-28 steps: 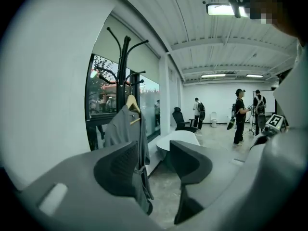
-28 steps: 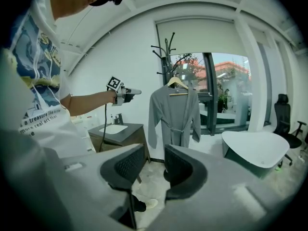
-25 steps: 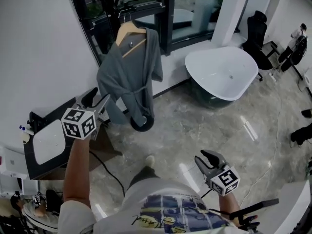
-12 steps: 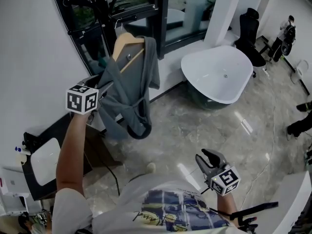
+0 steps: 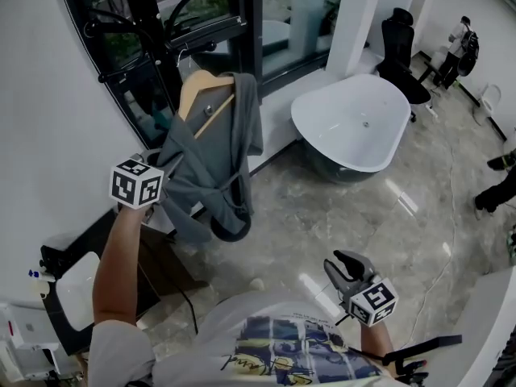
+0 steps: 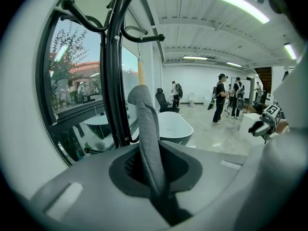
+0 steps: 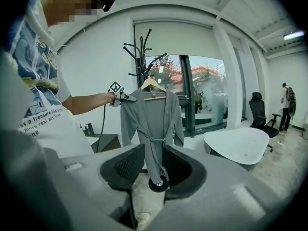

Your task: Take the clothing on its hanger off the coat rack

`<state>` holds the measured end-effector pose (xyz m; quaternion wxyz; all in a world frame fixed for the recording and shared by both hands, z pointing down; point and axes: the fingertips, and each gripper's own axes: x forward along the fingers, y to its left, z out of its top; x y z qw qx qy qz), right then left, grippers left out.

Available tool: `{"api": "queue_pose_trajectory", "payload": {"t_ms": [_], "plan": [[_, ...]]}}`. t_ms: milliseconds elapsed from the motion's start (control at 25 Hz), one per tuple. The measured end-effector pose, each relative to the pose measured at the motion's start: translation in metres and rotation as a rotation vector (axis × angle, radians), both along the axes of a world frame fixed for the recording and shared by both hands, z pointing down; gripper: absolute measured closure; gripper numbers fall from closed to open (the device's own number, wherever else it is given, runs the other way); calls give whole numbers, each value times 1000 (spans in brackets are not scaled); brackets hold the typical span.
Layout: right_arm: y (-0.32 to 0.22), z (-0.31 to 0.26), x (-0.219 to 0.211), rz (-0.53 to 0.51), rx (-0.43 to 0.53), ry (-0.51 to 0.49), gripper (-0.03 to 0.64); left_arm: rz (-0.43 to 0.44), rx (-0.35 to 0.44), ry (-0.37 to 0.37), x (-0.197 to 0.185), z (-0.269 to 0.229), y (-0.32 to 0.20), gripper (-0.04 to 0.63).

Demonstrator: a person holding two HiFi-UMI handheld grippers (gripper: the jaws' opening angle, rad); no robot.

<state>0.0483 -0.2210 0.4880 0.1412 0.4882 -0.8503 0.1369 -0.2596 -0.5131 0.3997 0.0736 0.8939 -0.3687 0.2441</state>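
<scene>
A grey robe (image 5: 211, 168) hangs on a wooden hanger (image 5: 201, 95), which is hooked on the black coat rack (image 5: 145, 22) by the window. My left gripper (image 5: 165, 161) is raised at the robe's left shoulder. Its jaws are closing, and they pinch a fold of the grey cloth (image 6: 149, 134) between them. In the left gripper view the hanger's wood (image 6: 141, 73) shows above the fold, with the rack's pole (image 6: 115, 61) just left of it. My right gripper (image 5: 343, 266) hangs low at my right side, open and holding nothing. From there the robe (image 7: 151, 114) is seen whole, a few steps away.
A white bathtub (image 5: 355, 119) stands right of the rack, with a black office chair (image 5: 399, 43) behind it. A black cabinet holding a white basin (image 5: 72, 272) sits at the lower left, and a cable trails across the floor beside it. People stand at the far right (image 5: 459, 39).
My left gripper rose from below the robe's hem to its left shoulder, and its jaws came together on the cloth. The right gripper stayed where it was.
</scene>
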Motion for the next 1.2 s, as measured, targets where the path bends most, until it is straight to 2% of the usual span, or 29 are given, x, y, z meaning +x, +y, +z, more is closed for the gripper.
{"api": "queue_pose_trajectory", "payload": {"t_ms": [160,240,520,880,1200], "plan": [[7,5,9,1,-14,6,492,-17,4,89,3,-9,5,586],[11,8,14,-2,-20,6,492,-39,3,109,4,-13,7,589],[20,7,23,-17,-28,14,492,-81,20,106,6,-18,15,591],[45,7,50,-19,-31,-9,492,-43,38,134,40,-58,29,591],[76,13,79,20,-43,-7,492,-18,31,157,68,-64,42,590]]}}
